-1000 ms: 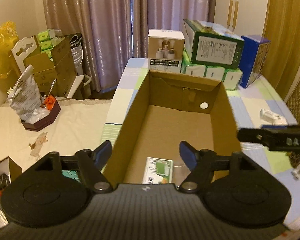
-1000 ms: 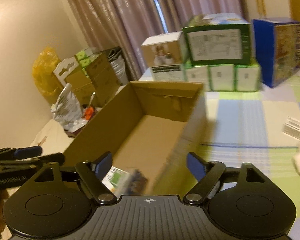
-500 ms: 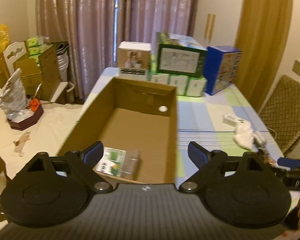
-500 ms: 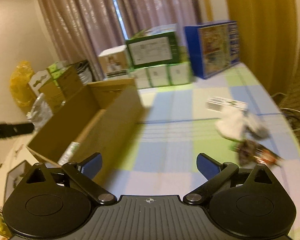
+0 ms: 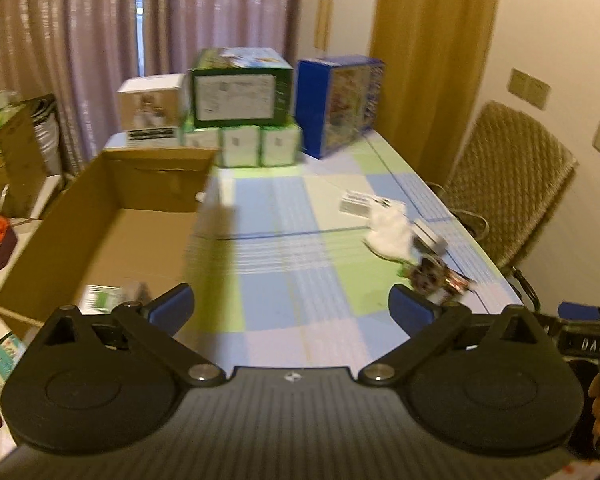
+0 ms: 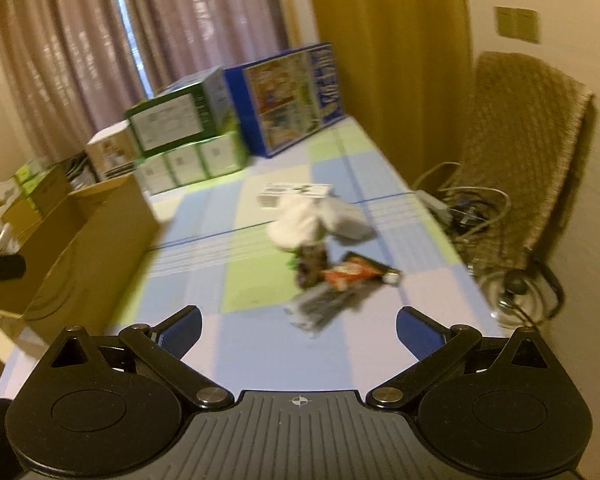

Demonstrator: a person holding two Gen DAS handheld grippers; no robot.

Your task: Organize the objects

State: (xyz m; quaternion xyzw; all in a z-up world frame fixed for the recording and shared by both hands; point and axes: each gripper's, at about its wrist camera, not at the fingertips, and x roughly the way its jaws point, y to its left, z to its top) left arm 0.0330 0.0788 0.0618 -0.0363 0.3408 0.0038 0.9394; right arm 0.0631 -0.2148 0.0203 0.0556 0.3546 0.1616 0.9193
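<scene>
Handling, soft white bundle (image 6: 300,224): judged light and limp, likely cloth or paper; best pinched at its bunched middle, since an edge grip would probably let it trail.
Handling, red-and-black crinkled snack wrapper (image 6: 352,272): judged light, thin and slippery; take it across the flat body, with a firm close.
Handling, flat white printed carton (image 6: 288,192): judged light and stiff; grip across its short sides.
Looks: all three are motion-blurred; a dark patterned packet lies against the wrapper, its details unreadable.
Location: the loose items lie in a cluster on the right part of the checked blue-and-green desk (image 6: 220,240), the carton farthest, the wrapper nearest, the bundle between and touching or overlapping both.
Destination: open brown cardboard box (image 5: 112,216) at the desk's left; a small green-and-white packet (image 5: 100,298) lies in its near end.
Right claw (image 6: 298,330): spread wide, holding nothing, near the wrapper but apart from it.
Left claw (image 5: 290,306): spread wide, holding nothing, over the desk just right of the box.
Background: stacked green, white and blue cartons at the far edge; wicker chair (image 5: 508,176) to the right.
</scene>
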